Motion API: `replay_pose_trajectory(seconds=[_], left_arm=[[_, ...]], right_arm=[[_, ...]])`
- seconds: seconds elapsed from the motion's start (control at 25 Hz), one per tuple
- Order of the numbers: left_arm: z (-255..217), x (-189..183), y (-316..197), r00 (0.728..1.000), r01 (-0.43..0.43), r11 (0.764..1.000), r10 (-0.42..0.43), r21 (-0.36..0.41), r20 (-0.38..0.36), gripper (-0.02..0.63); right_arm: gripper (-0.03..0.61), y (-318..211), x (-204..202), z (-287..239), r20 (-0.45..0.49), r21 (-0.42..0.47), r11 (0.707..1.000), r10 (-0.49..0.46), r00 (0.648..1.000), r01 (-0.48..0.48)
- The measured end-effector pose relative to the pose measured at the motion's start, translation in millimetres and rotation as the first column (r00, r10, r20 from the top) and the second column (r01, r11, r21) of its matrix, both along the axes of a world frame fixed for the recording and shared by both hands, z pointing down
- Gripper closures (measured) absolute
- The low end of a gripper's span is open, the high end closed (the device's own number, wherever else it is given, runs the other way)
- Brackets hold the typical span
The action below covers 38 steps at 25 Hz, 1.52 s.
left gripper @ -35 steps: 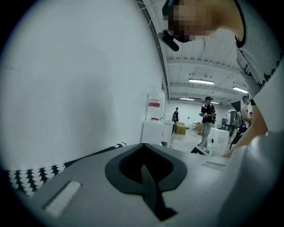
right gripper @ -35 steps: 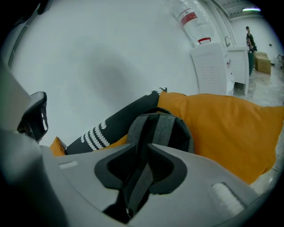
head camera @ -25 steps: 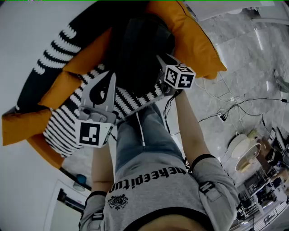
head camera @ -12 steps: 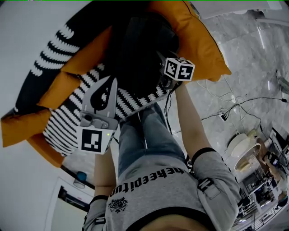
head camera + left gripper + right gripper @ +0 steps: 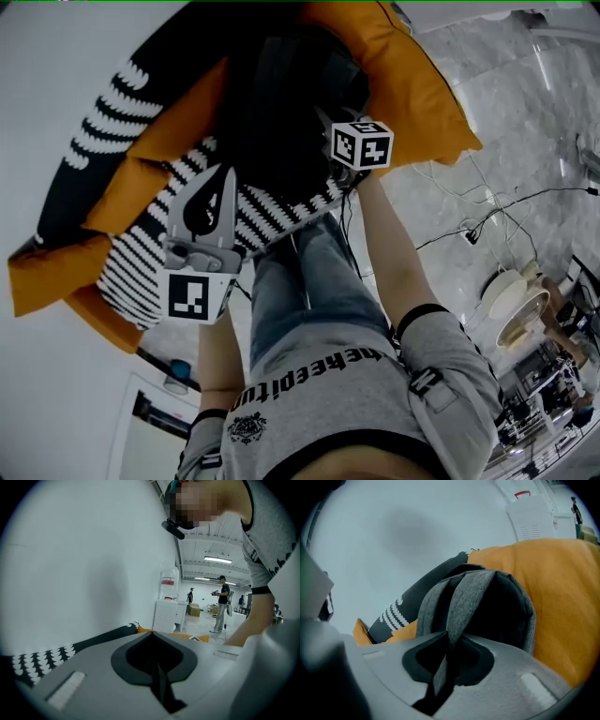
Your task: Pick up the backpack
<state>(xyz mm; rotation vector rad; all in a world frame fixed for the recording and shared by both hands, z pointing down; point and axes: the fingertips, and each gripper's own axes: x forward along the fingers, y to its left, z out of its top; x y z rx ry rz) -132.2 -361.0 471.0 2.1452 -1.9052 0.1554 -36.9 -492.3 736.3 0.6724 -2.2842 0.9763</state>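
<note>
The dark backpack (image 5: pixel 281 103) lies among cushions at the top middle of the head view. In the right gripper view its grey top (image 5: pixel 497 606) fills the middle. My right gripper (image 5: pixel 328 131) reaches the backpack's near edge, under its marker cube (image 5: pixel 362 143). A grey strap (image 5: pixel 461 597) of the backpack runs down between the right gripper's (image 5: pixel 447 644) jaws, which are closing and pinch it. My left gripper (image 5: pixel 223 178) hovers over the striped cushion, left of the backpack and apart from it. The left gripper's (image 5: pixel 151 637) jaws are together with nothing between them.
Orange cushions (image 5: pixel 412 84) and black-and-white striped ones (image 5: pixel 141 253) surround the backpack against a white wall. Cables (image 5: pixel 487 216) trail over the marble floor at the right, near pale dishes (image 5: pixel 511 300). The person's jeans (image 5: pixel 300 281) are below. Other people (image 5: pixel 220 602) stand far off.
My right gripper has shifted up and slightly left in the head view, closer onto the backpack. The left gripper has stayed nearly where it was.
</note>
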Motion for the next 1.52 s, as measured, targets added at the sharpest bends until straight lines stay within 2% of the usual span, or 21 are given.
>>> replay_pose_trajectory(seconds=[0.12,0.36,0.76,1.28,1.52], left_arm=[[-6,1,-2,1.0,-0.021,1.0,0.021,0.012,0.01,0.597],[-29,0,-2,0.998,-0.055,0.996,0.054,0.068,0.022,0.598],[-53,-4,16,0.992,-0.114,0.987,0.107,0.113,0.066,0.598],[-99,-12,46,0.985,-0.156,0.969,0.139,0.191,0.1,0.598],[-127,-10,67,0.984,-0.159,0.958,0.135,0.239,0.112,0.598]], right_arm=[[0.548,2,-2,-22,0.042,0.041,0.999,-0.006,0.999,0.004],[0.548,7,-3,-74,0.05,0.156,0.988,0.007,0.999,-0.014],[0.549,36,1,-144,0.098,0.296,0.953,0.031,0.995,-0.059],[0.549,99,-6,-223,0.152,0.398,0.915,0.013,0.988,-0.073],[0.549,137,-12,-259,0.177,0.429,0.902,-0.037,0.983,-0.044]])
